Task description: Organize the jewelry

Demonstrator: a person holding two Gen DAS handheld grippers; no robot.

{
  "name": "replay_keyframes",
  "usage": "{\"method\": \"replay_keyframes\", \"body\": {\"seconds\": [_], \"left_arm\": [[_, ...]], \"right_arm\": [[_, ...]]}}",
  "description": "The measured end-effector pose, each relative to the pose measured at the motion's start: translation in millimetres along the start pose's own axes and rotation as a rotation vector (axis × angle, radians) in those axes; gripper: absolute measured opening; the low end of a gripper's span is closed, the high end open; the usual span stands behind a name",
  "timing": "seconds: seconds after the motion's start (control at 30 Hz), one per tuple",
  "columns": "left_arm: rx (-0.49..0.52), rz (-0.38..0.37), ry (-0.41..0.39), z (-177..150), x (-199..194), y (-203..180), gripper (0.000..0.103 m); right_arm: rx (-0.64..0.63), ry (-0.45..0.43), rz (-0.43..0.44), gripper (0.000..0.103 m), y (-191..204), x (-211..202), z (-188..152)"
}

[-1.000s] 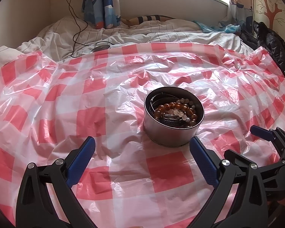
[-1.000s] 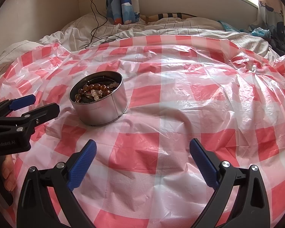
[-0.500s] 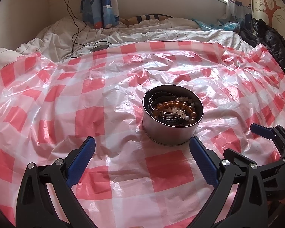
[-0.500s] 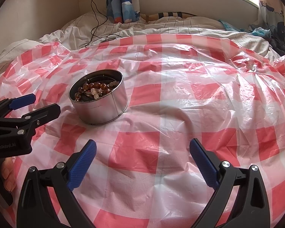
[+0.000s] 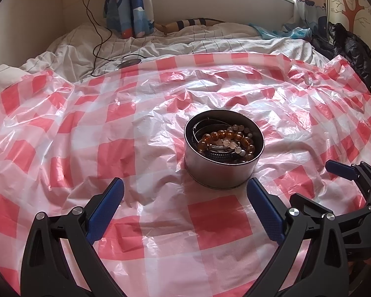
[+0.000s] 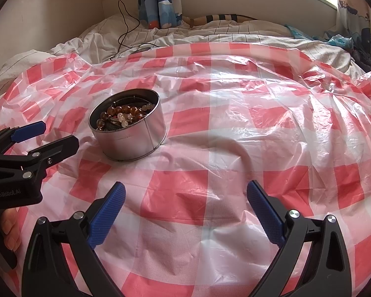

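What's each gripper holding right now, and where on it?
Nothing. The left gripper and right gripper are both open and empty above the checked sheet; the bracelets lie in the tin, untouched.

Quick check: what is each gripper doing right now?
Left gripper: open, holding nothing, short of the tin.
Right gripper: open, holding nothing, over the checked sheet.

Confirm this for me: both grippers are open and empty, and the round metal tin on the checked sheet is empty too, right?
Not quite. The round metal tin is not empty: the left wrist view shows amber beads and bangles inside. The left gripper and right gripper are open and empty.
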State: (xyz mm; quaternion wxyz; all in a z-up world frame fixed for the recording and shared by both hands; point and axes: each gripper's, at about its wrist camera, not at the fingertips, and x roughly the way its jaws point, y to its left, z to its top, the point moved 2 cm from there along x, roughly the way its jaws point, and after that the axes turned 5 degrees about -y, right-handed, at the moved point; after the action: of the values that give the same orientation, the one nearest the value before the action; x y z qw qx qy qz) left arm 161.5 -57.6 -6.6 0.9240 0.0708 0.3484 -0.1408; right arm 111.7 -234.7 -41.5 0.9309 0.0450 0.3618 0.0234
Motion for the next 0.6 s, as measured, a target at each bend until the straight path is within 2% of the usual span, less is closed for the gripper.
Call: {"method": "replay_keyframes", "body": {"seconds": [0.4,0.6], "left_arm": [[0.0,-0.001,0.0,-0.3,-0.1,-0.8,0.095],[-0.027,-0.026,0.024,-3.5,4.6,-0.4,0.095]], "right_arm": [[-0.002,0.004,-0.001,0.094,0.0,1.4,-1.9],[-0.003,0.008,-0.002,0.094,-0.8,1.1,-5.9]]}}
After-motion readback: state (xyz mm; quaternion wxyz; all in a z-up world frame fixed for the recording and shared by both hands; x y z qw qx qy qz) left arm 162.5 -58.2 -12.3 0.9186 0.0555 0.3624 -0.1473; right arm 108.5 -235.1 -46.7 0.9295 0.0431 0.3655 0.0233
